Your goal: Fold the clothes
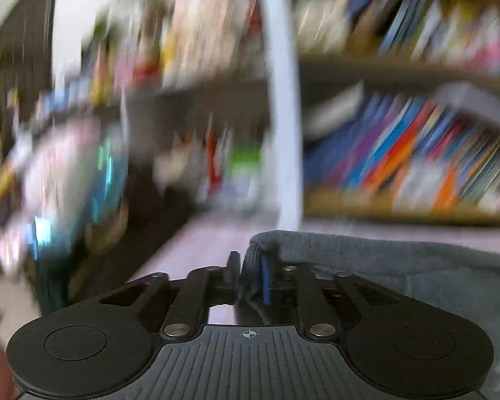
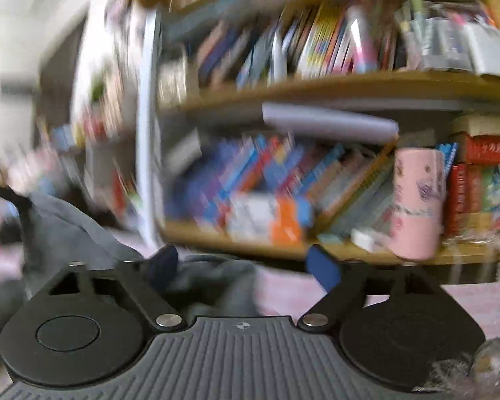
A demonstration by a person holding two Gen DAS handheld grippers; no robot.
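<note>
Left wrist view: we see our left claw [image 1: 250, 275] pinching the rolled hem of a grey garment [image 1: 400, 266], its fingers drawn nearly together with the cloth's edge caught between them. The garment spreads off to the right over a pale pink surface [image 1: 203, 243]. Behind it stands a wooden bookshelf [image 1: 400, 70] packed with coloured spines, heavily smeared by motion, and a white upright post [image 1: 285, 106]. In the right wrist view, our right claw [image 2: 243, 265] is spread wide, blue pads apart and gripping nothing; the grey garment [image 2: 70, 230] lies bunched low at left, reaching beneath the left finger. A pink cylindrical container [image 2: 415, 200] stands on the lower shelf beside red books [image 2: 463, 196].
</note>
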